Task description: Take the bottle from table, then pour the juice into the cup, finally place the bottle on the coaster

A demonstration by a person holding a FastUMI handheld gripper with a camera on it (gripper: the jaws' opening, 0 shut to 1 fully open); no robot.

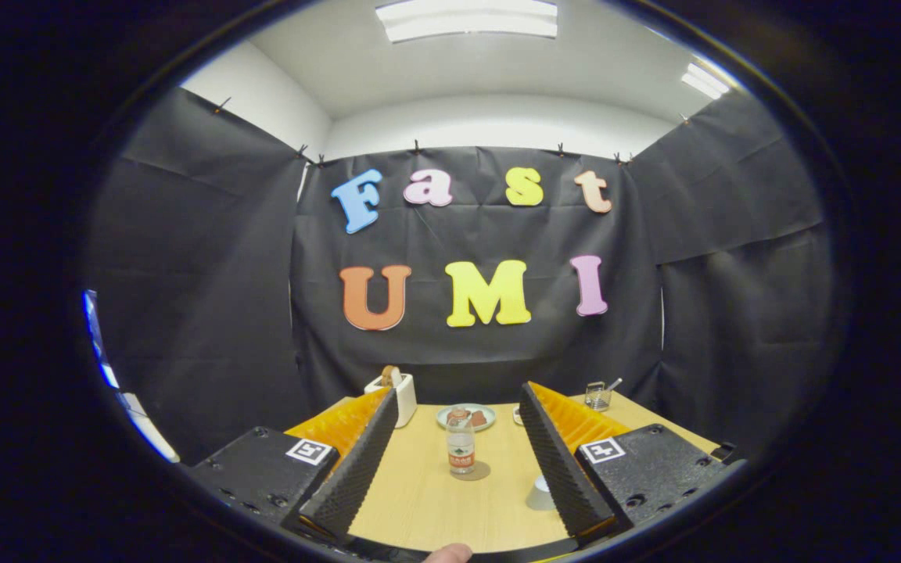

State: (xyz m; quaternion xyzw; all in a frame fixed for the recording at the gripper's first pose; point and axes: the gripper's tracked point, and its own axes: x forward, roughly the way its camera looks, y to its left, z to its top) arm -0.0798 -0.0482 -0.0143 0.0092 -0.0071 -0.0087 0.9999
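Closest to me there's a fingertip [447, 554] of the person holding the rig poking in right at the base of the gripper [454, 457]. I've got the two fingers spread wide apart with nothing between the pads [353, 469], just bare wooden table [435, 508]. Right up against the inner face of the right finger sits one pale cup [540, 494], partly hidden by the finger. A bit further out, roughly centred between the fingers, is the bottle [461, 447]: one small clear plastic one, standing upright, with a red and white label band around its lower half, and what looks like a darker liquid up top, though it's too small for me to be sure. It's standing on a round dark coaster [478, 471], which peeks out on its right side. Beyond that I count one light plate [466, 417] with a couple of brownish items on it. Off past the left finger there's one white box-like holder [397, 397] with something brown sticking out, and past the right finger one small clear glass [597, 396] with a stick or spoon in it.
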